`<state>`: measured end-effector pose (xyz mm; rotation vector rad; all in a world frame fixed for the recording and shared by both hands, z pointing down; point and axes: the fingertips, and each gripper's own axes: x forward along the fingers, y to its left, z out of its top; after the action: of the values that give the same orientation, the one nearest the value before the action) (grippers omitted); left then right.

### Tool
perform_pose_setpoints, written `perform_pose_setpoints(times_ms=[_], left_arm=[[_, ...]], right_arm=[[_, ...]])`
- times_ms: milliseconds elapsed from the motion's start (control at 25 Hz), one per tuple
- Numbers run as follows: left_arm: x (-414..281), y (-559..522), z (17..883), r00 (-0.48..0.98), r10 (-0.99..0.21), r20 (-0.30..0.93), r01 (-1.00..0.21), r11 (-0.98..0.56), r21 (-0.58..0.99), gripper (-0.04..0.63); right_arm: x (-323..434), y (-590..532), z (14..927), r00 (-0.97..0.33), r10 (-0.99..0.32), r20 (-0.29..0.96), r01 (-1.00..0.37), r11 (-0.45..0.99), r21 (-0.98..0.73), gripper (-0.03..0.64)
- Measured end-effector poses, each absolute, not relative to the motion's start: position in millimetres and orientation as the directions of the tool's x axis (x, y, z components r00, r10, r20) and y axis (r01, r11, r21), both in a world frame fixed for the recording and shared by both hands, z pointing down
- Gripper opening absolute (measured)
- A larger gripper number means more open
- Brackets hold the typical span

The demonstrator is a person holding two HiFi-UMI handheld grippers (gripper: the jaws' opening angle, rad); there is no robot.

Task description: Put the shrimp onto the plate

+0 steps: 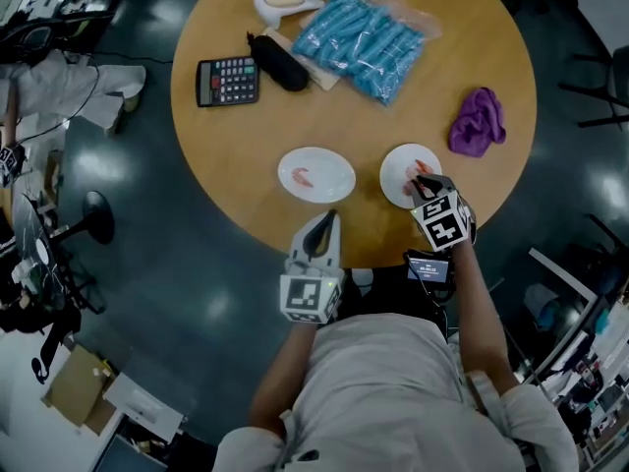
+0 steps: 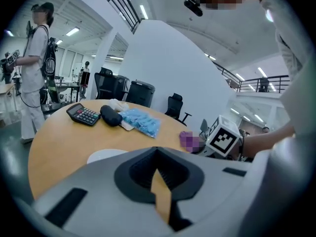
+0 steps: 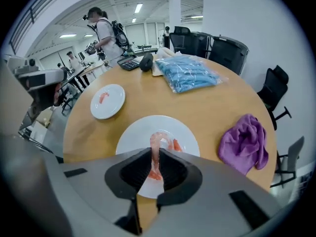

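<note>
Two white plates sit low in the head view, near the round table's (image 1: 246, 136) front edge. The right gripper (image 3: 155, 169) has its jaws clamped on a curved pink shrimp (image 3: 155, 149) over the right plate (image 3: 129, 136). The left plate (image 1: 339, 180) holds another shrimp (image 1: 303, 176). Just below that plate in the frame, the left gripper (image 2: 158, 176) is closed on nothing.

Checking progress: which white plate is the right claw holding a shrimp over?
The plate beside the purple cloth; the other plate lies nearer the calculator.
</note>
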<state>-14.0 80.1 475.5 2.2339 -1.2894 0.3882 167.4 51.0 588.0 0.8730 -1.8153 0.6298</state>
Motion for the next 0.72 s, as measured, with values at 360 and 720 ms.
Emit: perform_pose_setpoints(times_ms=[360, 720], left_arm=[[-0.2, 84.7, 477.0, 0.499, -0.710, 0.497, -0.866, -0.401, 0.298, 0.008], [2.0, 81.8, 472.0, 0.489, -0.724, 0.486, -0.872, -0.389, 0.298, 0.008]], right_arm=[[171.4, 45.6, 598.3, -0.208, -0.272, 0.939, -0.767, 0.641, 0.016, 0.061], [180.0, 51.7, 587.5, -0.215, -0.278, 0.936, -0.771, 0.636, 0.012, 0.063]])
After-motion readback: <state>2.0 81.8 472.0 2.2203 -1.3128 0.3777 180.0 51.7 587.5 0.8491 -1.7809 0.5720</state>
